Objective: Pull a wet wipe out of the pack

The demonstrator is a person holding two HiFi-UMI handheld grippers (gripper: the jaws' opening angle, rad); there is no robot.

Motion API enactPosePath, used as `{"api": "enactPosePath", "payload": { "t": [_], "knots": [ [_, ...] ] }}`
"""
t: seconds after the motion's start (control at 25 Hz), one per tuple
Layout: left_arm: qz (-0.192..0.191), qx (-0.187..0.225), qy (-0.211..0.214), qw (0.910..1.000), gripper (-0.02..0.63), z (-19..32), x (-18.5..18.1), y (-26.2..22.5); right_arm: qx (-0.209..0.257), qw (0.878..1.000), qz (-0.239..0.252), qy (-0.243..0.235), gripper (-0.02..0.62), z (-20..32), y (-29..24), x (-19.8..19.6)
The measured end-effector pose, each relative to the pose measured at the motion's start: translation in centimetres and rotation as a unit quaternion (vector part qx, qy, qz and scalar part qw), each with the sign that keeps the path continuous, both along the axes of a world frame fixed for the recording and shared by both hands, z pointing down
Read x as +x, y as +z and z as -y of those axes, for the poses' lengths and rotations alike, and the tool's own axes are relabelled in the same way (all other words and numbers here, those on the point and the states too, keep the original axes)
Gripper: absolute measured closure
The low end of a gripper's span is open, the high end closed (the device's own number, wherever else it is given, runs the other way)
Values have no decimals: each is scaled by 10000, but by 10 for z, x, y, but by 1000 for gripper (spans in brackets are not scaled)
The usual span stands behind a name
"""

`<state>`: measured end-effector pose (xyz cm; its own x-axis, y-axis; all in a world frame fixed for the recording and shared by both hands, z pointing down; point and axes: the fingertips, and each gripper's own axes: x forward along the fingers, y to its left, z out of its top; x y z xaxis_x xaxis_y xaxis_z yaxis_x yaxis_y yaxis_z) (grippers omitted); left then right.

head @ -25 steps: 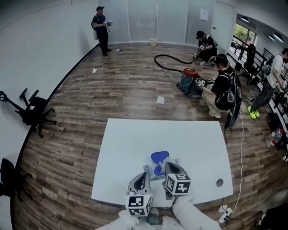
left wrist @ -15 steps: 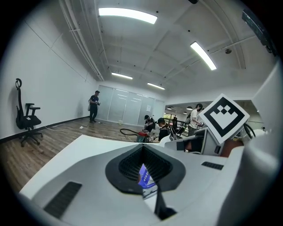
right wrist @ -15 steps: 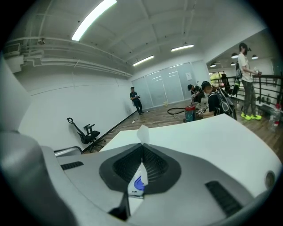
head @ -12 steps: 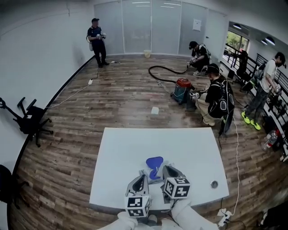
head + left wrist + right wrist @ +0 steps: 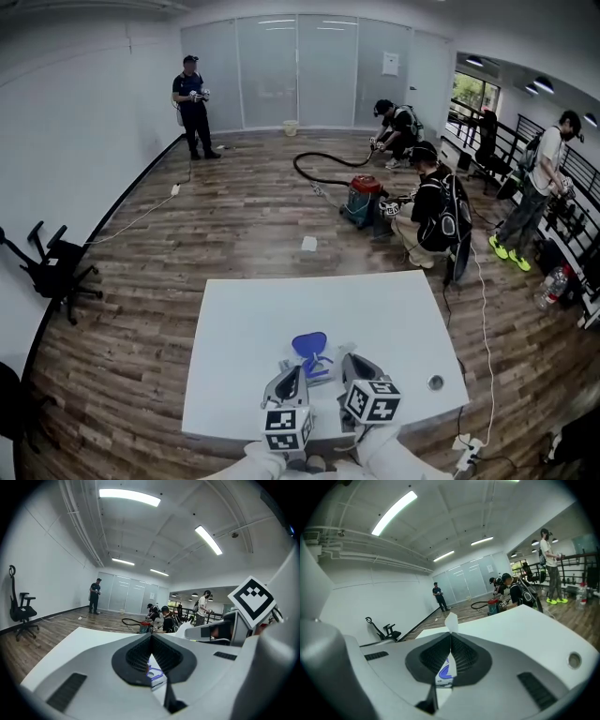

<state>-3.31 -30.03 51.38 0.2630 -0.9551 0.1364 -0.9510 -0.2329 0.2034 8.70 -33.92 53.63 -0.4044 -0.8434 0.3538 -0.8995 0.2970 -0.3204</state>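
Note:
The wet wipe pack, white with its blue lid flipped up, lies near the front edge of the white table. My left gripper is at the pack's near left corner, shut on its white wrapper. In the left gripper view the pack and its blue opening ring show below the shut left gripper. My right gripper is to the right of the lid. In the right gripper view it is shut on a white wipe whose tip pokes above the pads, with the pack below.
A round cable hole sits at the table's front right corner. Beyond the table, people crouch by a red vacuum with a black hose. One person stands at the far wall, and a toppled office chair lies at left.
The head view has tilted up, so the table sits lower in frame. My right gripper now stands a little farther from the blue lid. The left gripper stays at the pack.

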Motion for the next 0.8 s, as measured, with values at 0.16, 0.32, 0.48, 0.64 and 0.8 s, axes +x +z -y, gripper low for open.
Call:
{"api": "enactPosePath", "payload": {
  "t": [0.16,0.32,0.48,0.64,0.8],
  "knots": [
    [23,35,79,10000,606,0,9,-3,-30,9999,69,81,583,-10,5,9],
    [23,42,162,9999,606,0,19,-2,-19,9999,51,164,583,-19,9,16],
    [7,14,152,9999,606,1,23,-1,-21,9998,45,177,583,-23,10,21],
    [21,38,105,9999,606,-3,20,-4,-17,9998,35,171,584,-28,8,21],
    [36,33,67,10000,606,-6,17,-3,-4,9999,31,134,584,-30,9,18]
  ]
}}
